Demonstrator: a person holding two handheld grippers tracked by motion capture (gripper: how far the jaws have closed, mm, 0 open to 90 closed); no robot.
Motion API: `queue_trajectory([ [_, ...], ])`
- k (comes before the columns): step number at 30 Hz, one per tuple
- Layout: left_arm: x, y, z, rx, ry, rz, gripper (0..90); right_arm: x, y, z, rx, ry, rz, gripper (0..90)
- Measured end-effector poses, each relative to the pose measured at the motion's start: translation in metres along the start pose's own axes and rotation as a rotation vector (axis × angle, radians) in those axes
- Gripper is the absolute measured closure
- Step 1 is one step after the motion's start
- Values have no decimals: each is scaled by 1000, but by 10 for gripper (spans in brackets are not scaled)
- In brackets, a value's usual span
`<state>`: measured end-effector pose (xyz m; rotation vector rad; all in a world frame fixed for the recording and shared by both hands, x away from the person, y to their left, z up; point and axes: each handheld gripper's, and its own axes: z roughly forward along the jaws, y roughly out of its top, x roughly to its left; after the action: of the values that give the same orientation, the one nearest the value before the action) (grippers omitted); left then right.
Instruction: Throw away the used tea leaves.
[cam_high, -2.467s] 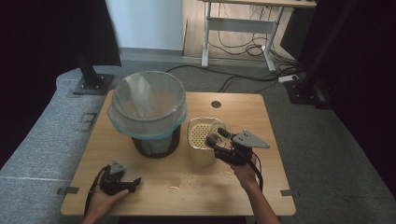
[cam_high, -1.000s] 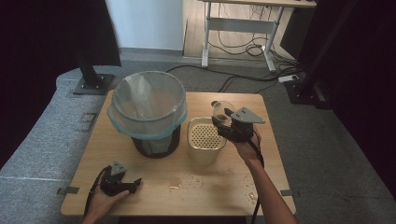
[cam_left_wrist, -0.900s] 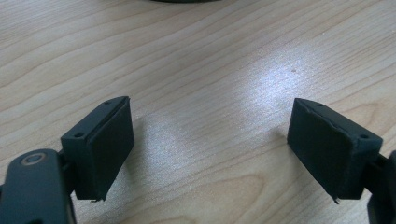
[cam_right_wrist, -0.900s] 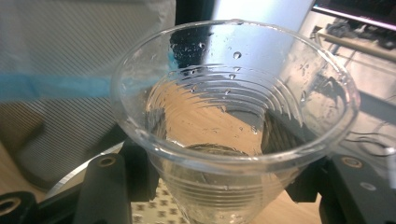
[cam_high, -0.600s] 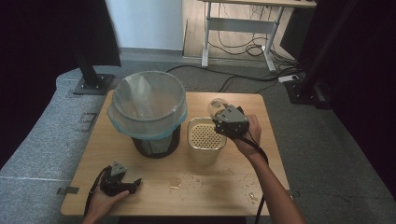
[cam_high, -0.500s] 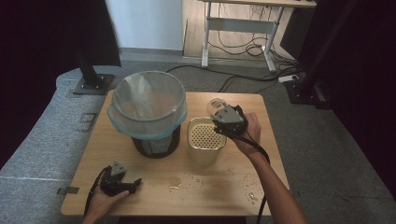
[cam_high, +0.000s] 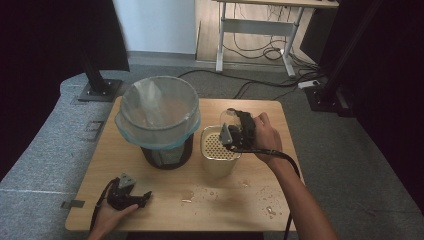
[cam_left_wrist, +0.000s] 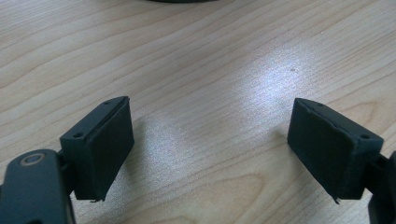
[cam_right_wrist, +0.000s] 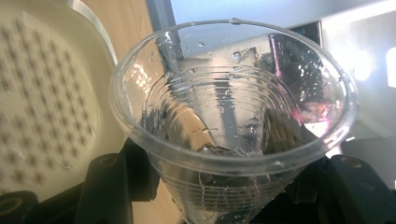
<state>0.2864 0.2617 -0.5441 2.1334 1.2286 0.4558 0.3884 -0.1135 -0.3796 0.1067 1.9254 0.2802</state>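
My right gripper (cam_high: 235, 125) is shut on a clear plastic cup (cam_high: 228, 118), held tipped on its side just above the far rim of the cream bin with a perforated lid (cam_high: 218, 150). In the right gripper view the clear plastic cup (cam_right_wrist: 233, 116) is wet with droplets and its mouth faces the camera, with the perforated lid (cam_right_wrist: 42, 107) at the left. My left gripper (cam_high: 131, 196) rests on the table's front left. Its fingers (cam_left_wrist: 100, 144) stand wide apart over bare wood, holding nothing.
A black mesh basket lined with a clear bag (cam_high: 159, 117) stands at the table's back left, beside the cream bin. Water drops (cam_high: 227, 192) are spattered on the wooden table (cam_high: 165, 205) in front of the bin. Beyond the table stand a desk frame and cables.
My right gripper has lifted the cup from the bin's near right side, carried it toward the far side and tipped it sideways over the lid. My left gripper has stayed put.
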Motion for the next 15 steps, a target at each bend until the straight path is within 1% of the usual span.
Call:
queue_trajectory([
  [1, 0, 0, 0, 0, -1, 1, 141, 4, 1, 3, 19, -9, -73, 412],
  [3, 0, 0, 0, 0, -2, 1, 141, 9, 2, 5, 37, -28, -143, 414],
  [5, 0, 0, 0, -1, -1, 1, 142, 12, 2, 7, 49, -32, -171, 415],
  [7, 0, 0, 0, -1, -1, 2, 142, 14, 3, 9, 51, -47, -219, 418],
  [8, 0, 0, 0, -1, -1, 2, 142, 14, 3, 9, 51, -47, -219, 418],
  [9, 0, 0, 0, -1, -1, 1, 142, 17, 3, 9, 62, -71, -266, 418],
  [10, 0, 0, 0, -1, -1, 1, 141, 19, 4, 10, 75, -97, -330, 420],
  [11, 0, 0, 0, 0, -1, 1, 141, 24, 3, 13, 79, -132, -407, 420],
  [12, 0, 0, 0, 0, -2, 2, 142, 26, 3, 15, 94, -153, -490, 420],
  [13, 0, 0, 0, 0, -2, 2, 142, 29, 3, 18, 120, -178, -584, 420],
  [14, 0, 0, 0, 0, -2, 2, 142, 29, 4, 19, 121, -181, -606, 420],
  [15, 0, 0, 0, 0, -2, 3, 142, 29, 5, 19, 130, -179, -611, 421],
])
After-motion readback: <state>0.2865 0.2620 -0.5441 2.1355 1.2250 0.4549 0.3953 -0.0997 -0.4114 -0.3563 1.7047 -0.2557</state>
